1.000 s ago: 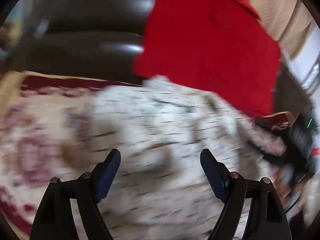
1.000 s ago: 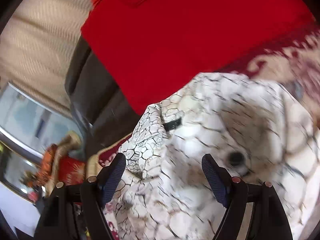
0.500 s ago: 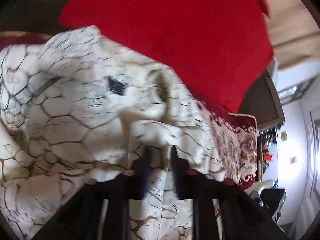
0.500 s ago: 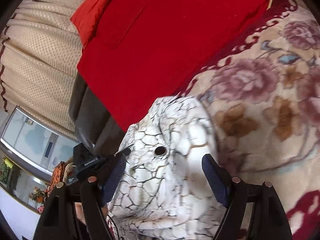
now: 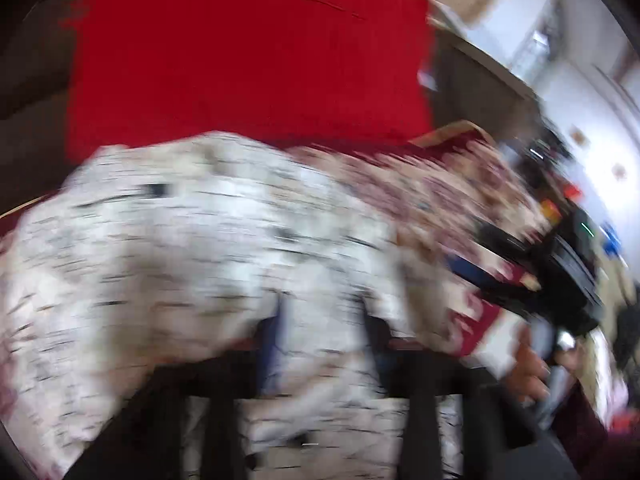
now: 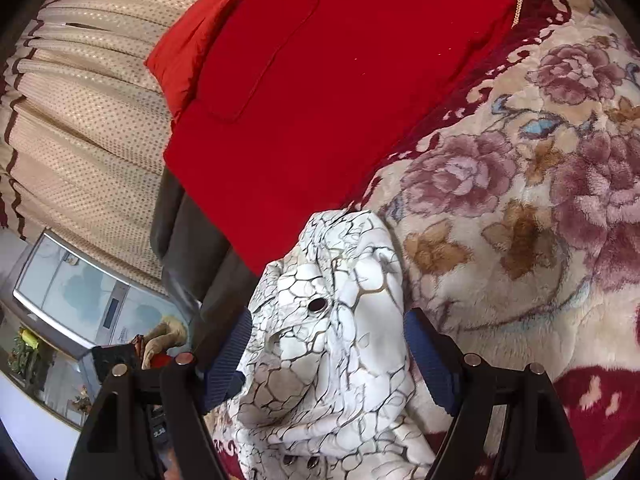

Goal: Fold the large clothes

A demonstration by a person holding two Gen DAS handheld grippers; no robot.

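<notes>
A white garment with a dark crackle pattern (image 6: 332, 340) lies bunched on a floral blanket (image 6: 520, 200). It carries a black button (image 6: 318, 304). My right gripper (image 6: 328, 356) stands open just above the bunch, blue pads on either side and not pressing it. The left wrist view is heavily blurred. There the same garment (image 5: 180, 260) fills the lower half. My left gripper (image 5: 324, 340) is low in that view. Its jaws are opening, with a fold of the white cloth between them that the pads do not seem to press.
A large red cushion (image 6: 340, 100) leans on a dark sofa (image 6: 192, 248) behind the garment. A beige curtain (image 6: 80, 120) hangs at the left. A person's hand (image 5: 528, 368) shows at the right of the left wrist view.
My left gripper was shut on a fold of the garment half a second ago; its jaws now stand apart and its view has swung. The right gripper drifted, showing more floral blanket.
</notes>
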